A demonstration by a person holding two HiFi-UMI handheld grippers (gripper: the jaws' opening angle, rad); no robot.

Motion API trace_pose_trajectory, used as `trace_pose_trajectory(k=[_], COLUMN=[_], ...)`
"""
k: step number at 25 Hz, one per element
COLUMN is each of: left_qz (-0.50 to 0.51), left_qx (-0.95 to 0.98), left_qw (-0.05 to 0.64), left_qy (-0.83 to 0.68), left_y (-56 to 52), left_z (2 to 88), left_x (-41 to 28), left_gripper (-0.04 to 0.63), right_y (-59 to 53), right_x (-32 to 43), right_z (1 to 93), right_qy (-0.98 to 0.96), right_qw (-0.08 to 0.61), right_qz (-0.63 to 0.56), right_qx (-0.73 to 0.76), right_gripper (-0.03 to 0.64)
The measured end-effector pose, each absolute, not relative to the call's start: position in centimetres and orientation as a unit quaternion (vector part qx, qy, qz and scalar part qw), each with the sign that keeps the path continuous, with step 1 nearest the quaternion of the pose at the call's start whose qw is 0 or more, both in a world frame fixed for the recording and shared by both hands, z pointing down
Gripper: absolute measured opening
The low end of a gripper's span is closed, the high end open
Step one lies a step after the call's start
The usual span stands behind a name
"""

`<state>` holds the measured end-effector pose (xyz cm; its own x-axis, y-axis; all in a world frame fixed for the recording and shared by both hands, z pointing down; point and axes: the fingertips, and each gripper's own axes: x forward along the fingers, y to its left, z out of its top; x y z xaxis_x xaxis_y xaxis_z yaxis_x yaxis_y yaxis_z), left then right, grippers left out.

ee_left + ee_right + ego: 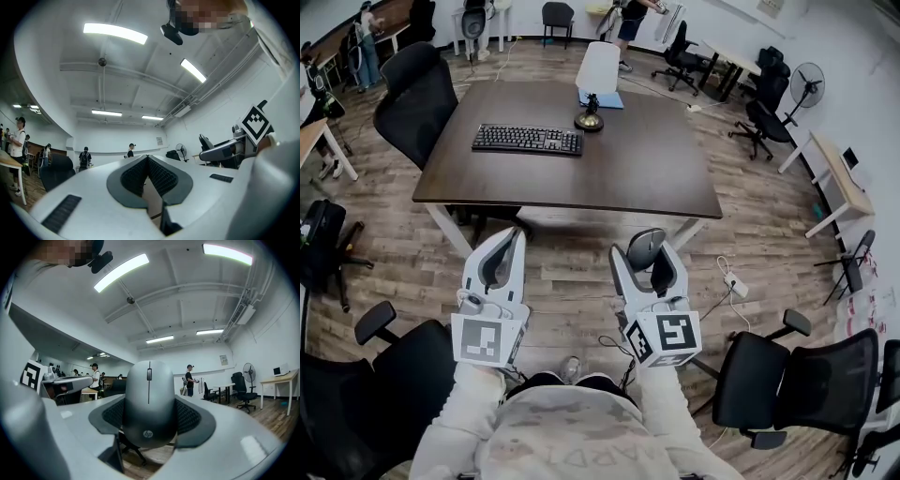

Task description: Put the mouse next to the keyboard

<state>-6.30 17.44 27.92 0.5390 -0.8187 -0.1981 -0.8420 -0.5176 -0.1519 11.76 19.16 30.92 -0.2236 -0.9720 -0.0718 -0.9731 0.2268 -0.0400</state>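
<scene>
- Pinching the mouse (149, 399) by its sides in the right gripper (645, 255), nose up, low over the wooden floor and well short of the table (609, 183).
- Carrying nothing in the left gripper (148, 161), jaws pressed together at the tips.
- Heading, judging by the task, for the bare wood beside the keyboard (527, 139), well apart from the mouse at present.
- Risking a slip on the way, likely through any loosening of the pads on that smooth, rounded shell.
- Risking a knock against the lamp (589, 120) near the keyboard's right end by reaching in too far.
</scene>
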Motion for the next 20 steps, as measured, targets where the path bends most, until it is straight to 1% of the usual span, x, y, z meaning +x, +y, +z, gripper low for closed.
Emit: trace_pose_trajectory(k=[7,20], left_qz=[0.05,0.038], left_qx=[-0.863,-0.861], left_qw=[0.12,0.116], left_qy=[0.488,0.494], left_y=[15.4,9.3], left_z=[28.2,29.0], left_x=[-3.8,-3.3], left_gripper=[0.006,0.006], right_y=[16.6,10.4], right_x=[14.0,14.9], right_z=[32.0,32.8], right_qy=[0.793,0.793], right_qw=[0.041,0.042], right_qz=[0.003,-0.008], right_qx=[-0.608,-0.608], right_gripper=[0.307,0.307])
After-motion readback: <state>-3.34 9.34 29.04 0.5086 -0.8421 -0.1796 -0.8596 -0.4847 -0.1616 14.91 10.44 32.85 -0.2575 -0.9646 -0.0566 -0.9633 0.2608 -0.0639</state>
